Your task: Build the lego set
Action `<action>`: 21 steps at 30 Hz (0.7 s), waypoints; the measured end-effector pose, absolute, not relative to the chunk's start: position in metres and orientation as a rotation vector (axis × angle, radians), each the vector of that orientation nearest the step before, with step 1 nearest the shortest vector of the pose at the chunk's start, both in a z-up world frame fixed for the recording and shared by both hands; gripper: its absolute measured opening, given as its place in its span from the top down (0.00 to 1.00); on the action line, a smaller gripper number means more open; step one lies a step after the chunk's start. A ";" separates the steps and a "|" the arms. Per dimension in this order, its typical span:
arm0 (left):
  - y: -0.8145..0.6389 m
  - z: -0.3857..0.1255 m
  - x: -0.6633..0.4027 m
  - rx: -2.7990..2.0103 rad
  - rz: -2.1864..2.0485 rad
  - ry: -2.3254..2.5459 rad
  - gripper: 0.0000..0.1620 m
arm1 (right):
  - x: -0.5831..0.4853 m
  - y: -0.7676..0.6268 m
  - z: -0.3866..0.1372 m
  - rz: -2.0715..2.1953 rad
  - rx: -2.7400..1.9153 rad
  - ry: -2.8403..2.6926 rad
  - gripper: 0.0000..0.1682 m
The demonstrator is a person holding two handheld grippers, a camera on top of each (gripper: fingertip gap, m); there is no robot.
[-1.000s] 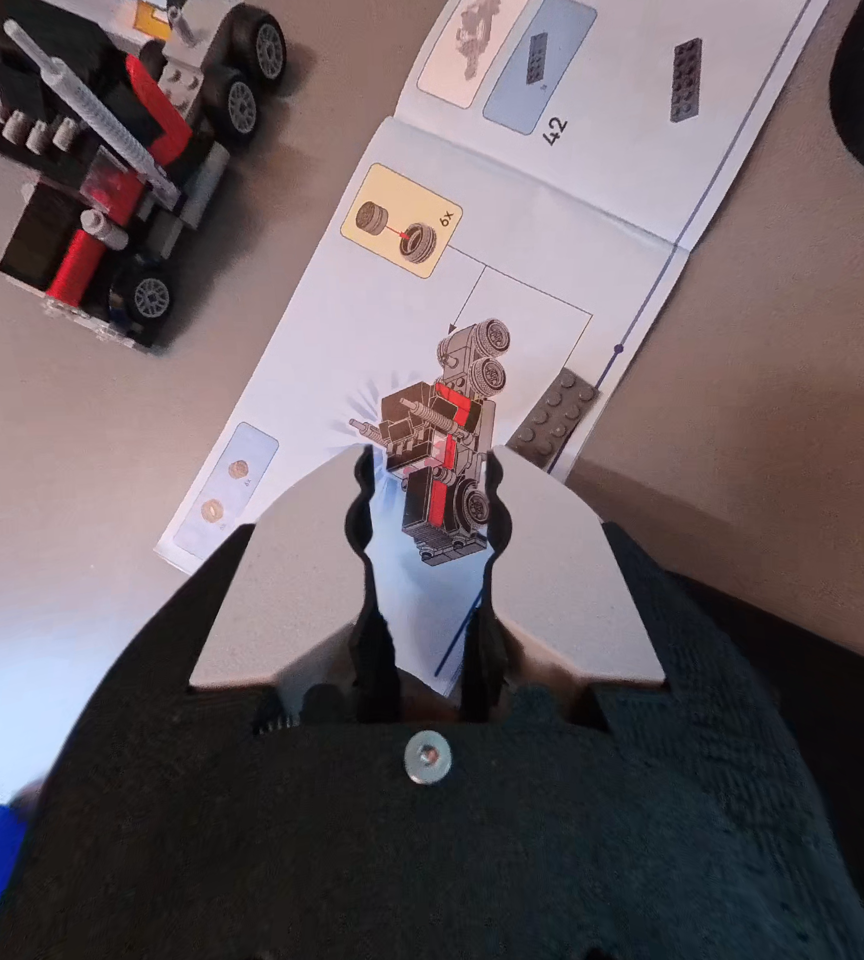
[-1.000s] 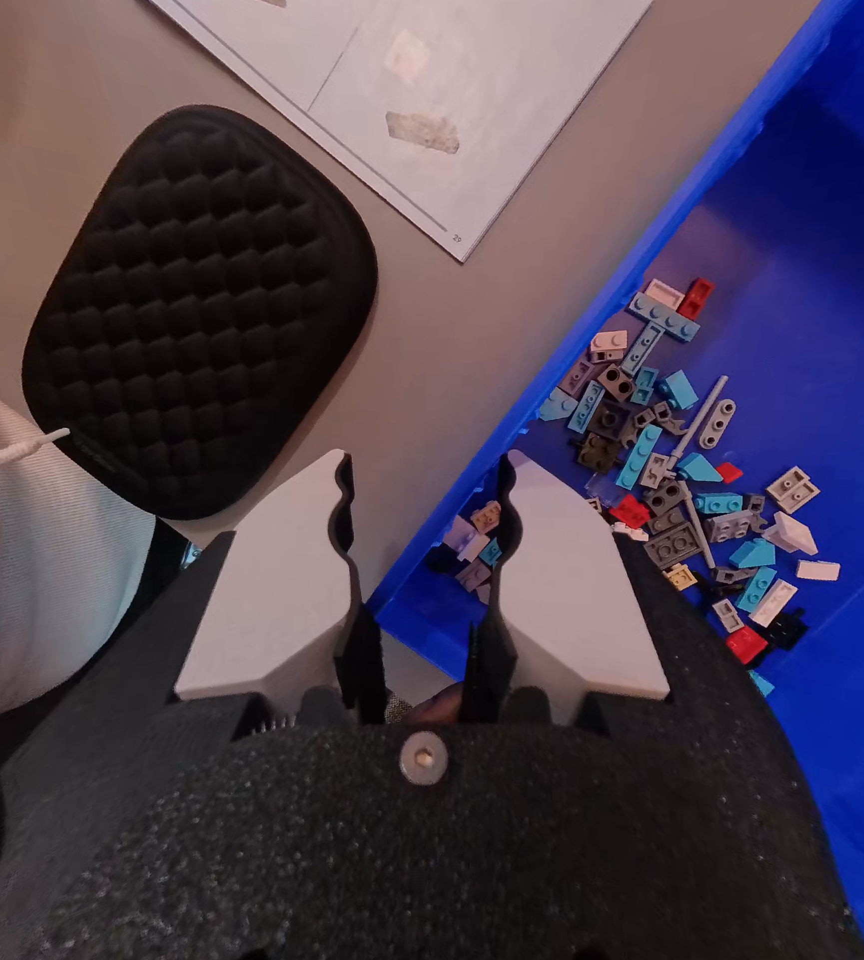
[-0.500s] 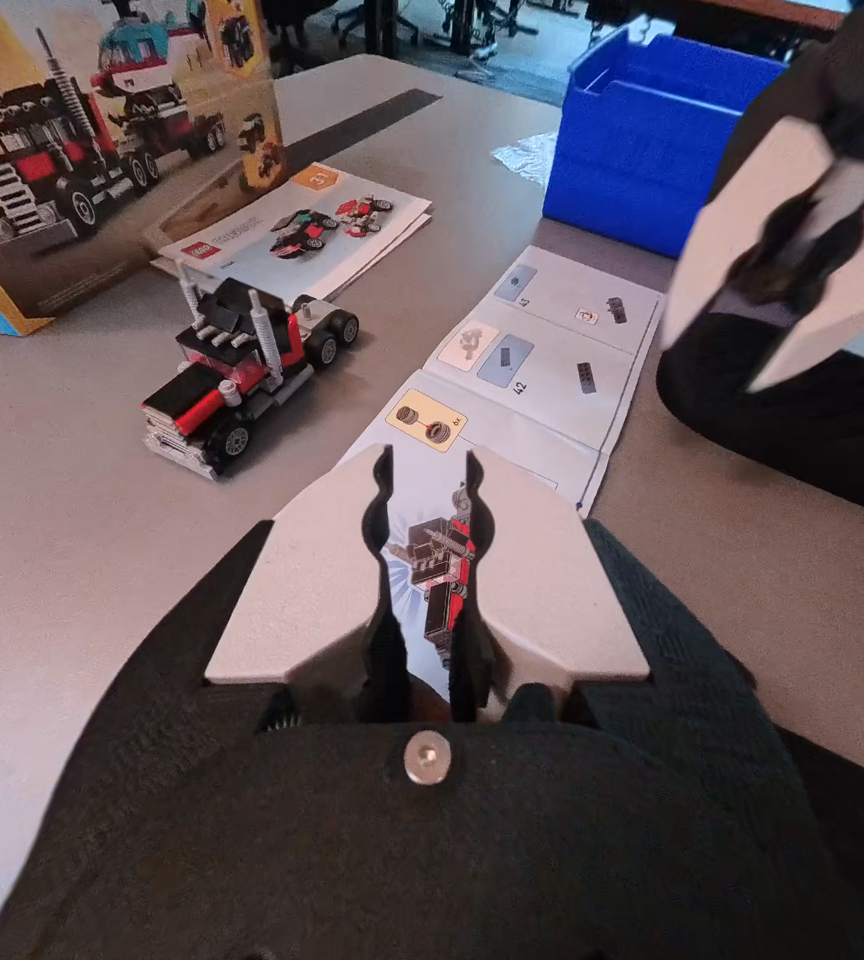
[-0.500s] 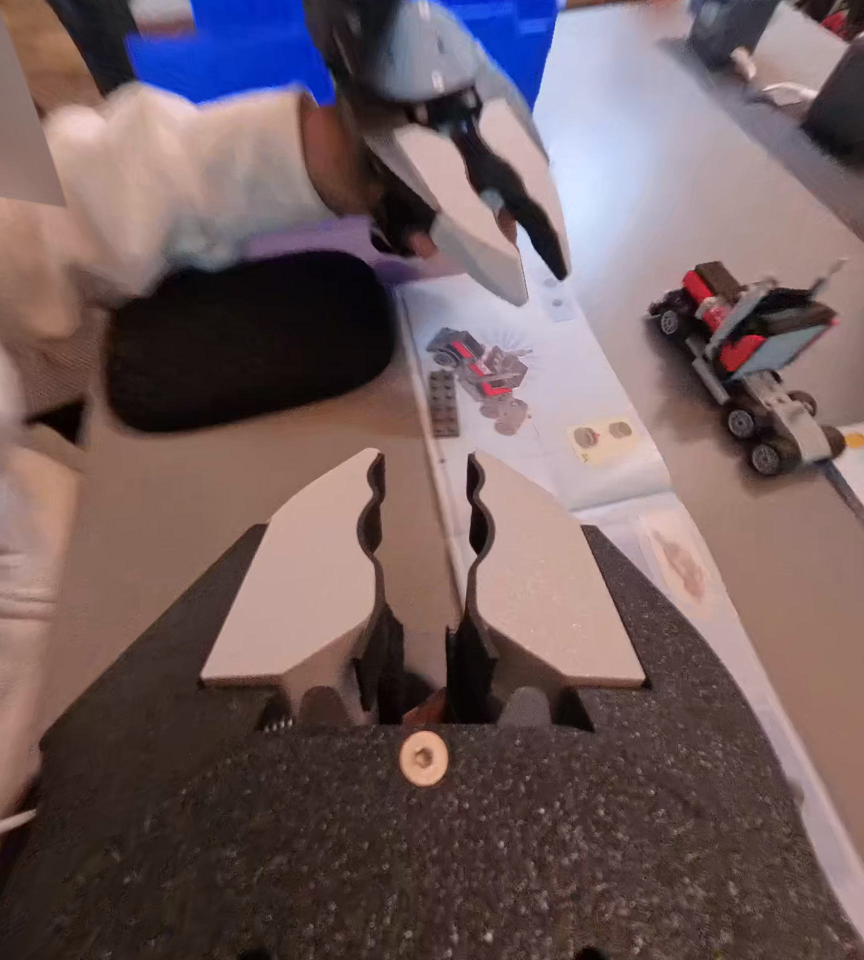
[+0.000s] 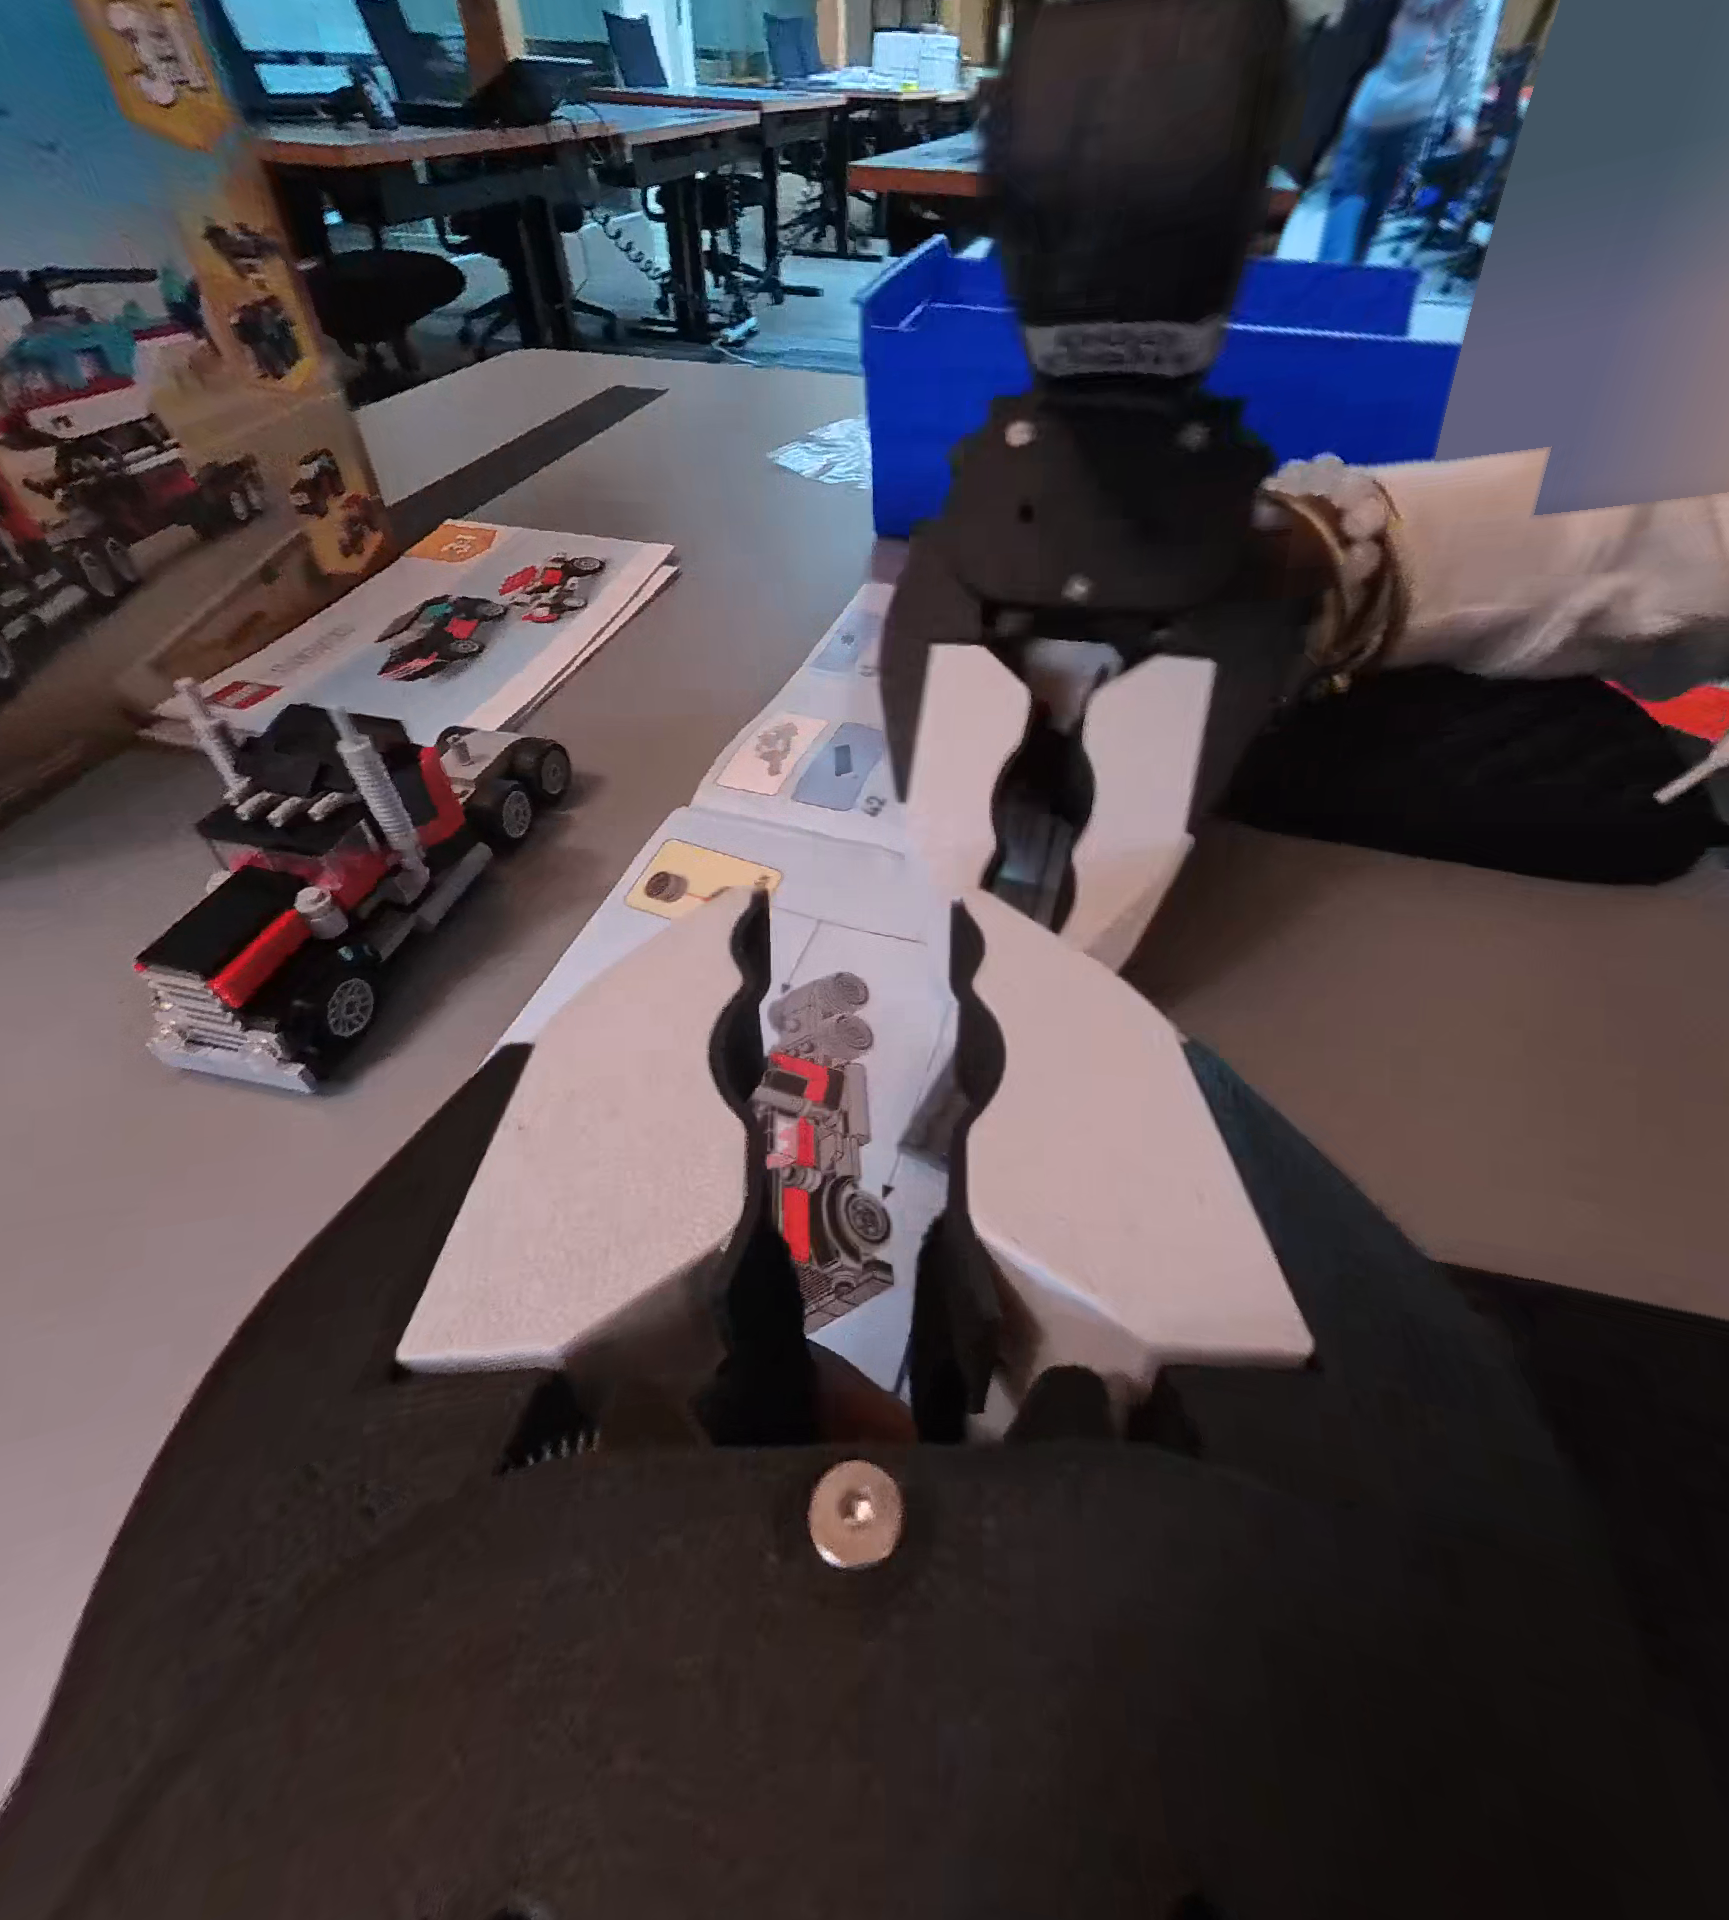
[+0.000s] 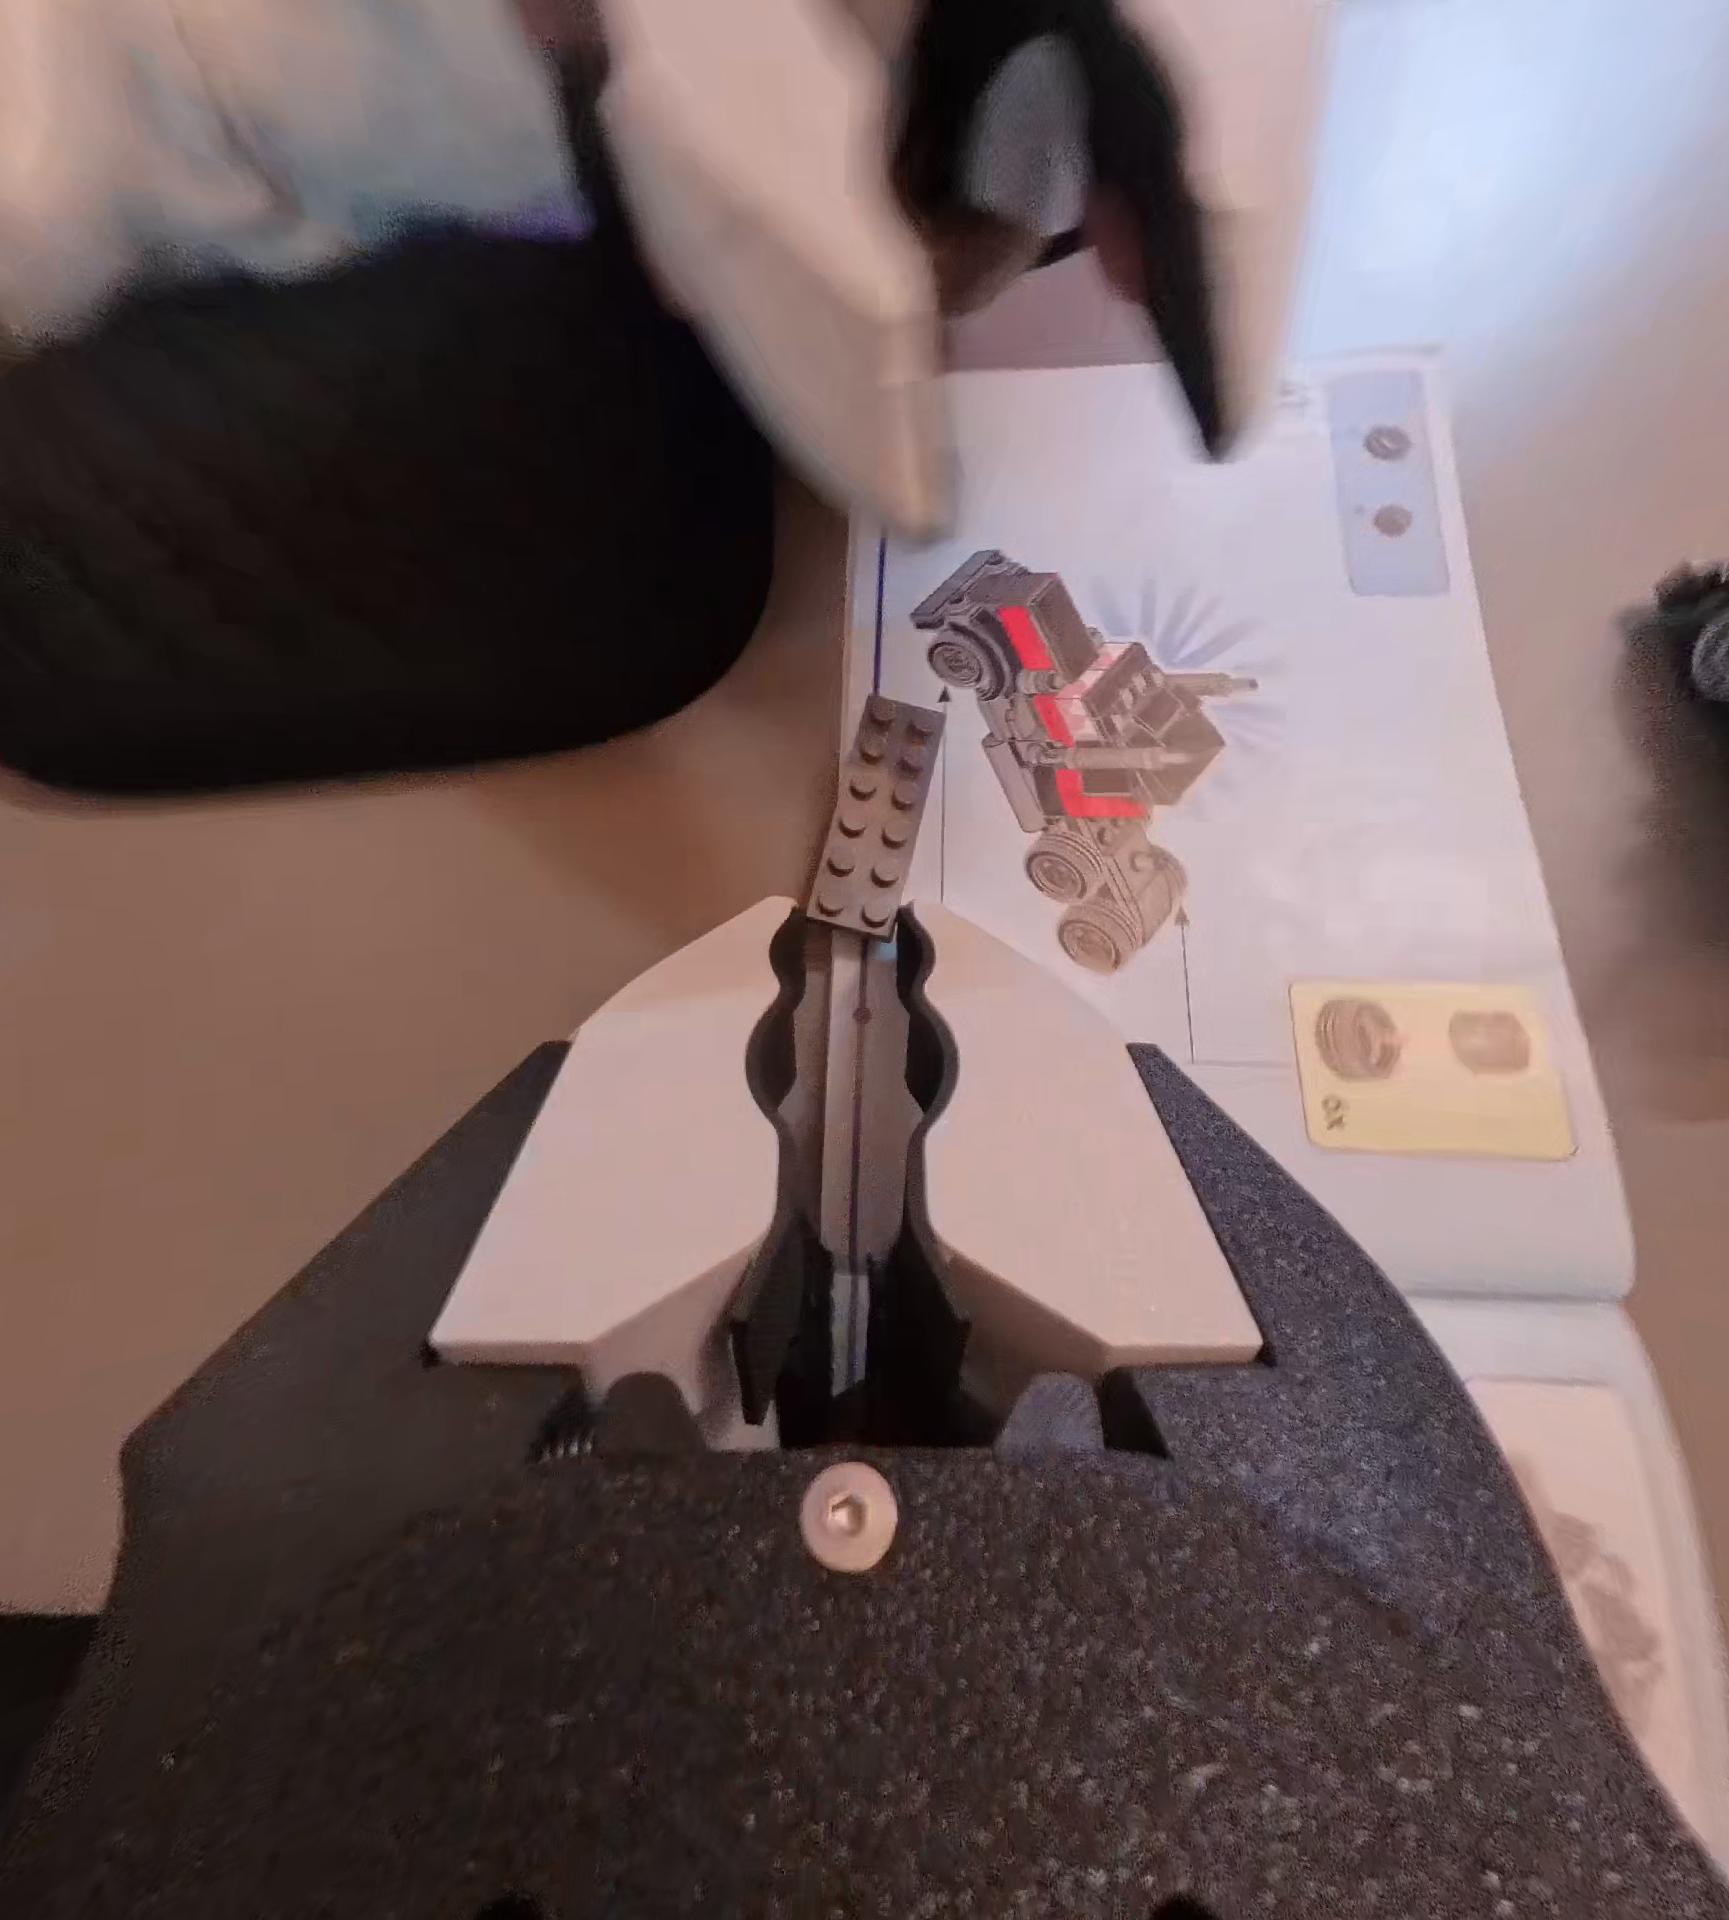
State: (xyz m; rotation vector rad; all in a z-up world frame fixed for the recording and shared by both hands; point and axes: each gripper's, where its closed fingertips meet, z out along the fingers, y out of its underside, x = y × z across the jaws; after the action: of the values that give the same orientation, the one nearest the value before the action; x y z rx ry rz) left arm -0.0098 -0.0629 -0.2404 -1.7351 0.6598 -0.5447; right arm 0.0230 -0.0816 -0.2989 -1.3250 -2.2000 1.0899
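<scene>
Presently, two grippers are over one open booklet (image 5: pixel 735 862) on the table (image 5: pixel 112 1247).

The left gripper (image 5: pixel 858 914) hovers above the page's printed truck. Its jaws are moderately apart and hold nothing.

The right gripper (image 6: pixel 847 916) points down at the booklet's edge nearest the pad (image 6: pixel 320 520). Its jaws are narrowly apart. One dark grey plate (image 6: pixel 875 821) with two rows of studs lies along that edge, and its near end sits between the fingertips. Whether the pads press on it cannot be told. A white sleeve (image 5: pixel 1566 582) runs behind this gripper.

Count:
- One built truck (image 5: pixel 340 894) in black, red and grey stands on its wheels beside the open booklet, toward the table's left side.
- One closed booklet (image 5: pixel 455 634) lies beyond the truck.
- One box (image 5: pixel 60 468) stands at the far left.
- One blue bin (image 5: pixel 1338 353) is at the far edge.
- One black pad is at the right.

Printing:
- The box and the closed booklet's cover carry a red logo, a badge and model pictures.
- The open pages carry step numbers and three parts panels, one yellow and two blue.
- The right gripper's body carries a label strip, too blurred to read.
</scene>
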 end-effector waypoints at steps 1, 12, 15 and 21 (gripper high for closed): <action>-0.067 -0.241 -0.005 -1.716 -0.551 0.709 0.78 | 0.024 -0.080 -0.293 1.215 -1.426 -2.155 0.90; -0.073 -0.235 0.026 -1.654 -0.607 0.860 0.95 | 0.041 -0.069 -0.233 2.290 -1.834 -1.767 0.90; -0.072 -0.226 0.025 -1.709 -0.769 0.731 0.97 | 0.037 -0.056 -0.223 2.237 -1.686 -1.682 0.86; -0.067 -0.217 0.015 -1.836 -1.521 0.254 0.97 | 0.032 -0.043 -0.214 1.336 -0.972 -1.891 0.74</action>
State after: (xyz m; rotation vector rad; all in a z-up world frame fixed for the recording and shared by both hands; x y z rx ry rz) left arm 0.0150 -0.0667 -0.2168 -1.8363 0.2543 -1.5212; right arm 0.0320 -0.0431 -0.2141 -0.9723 -1.8910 1.3357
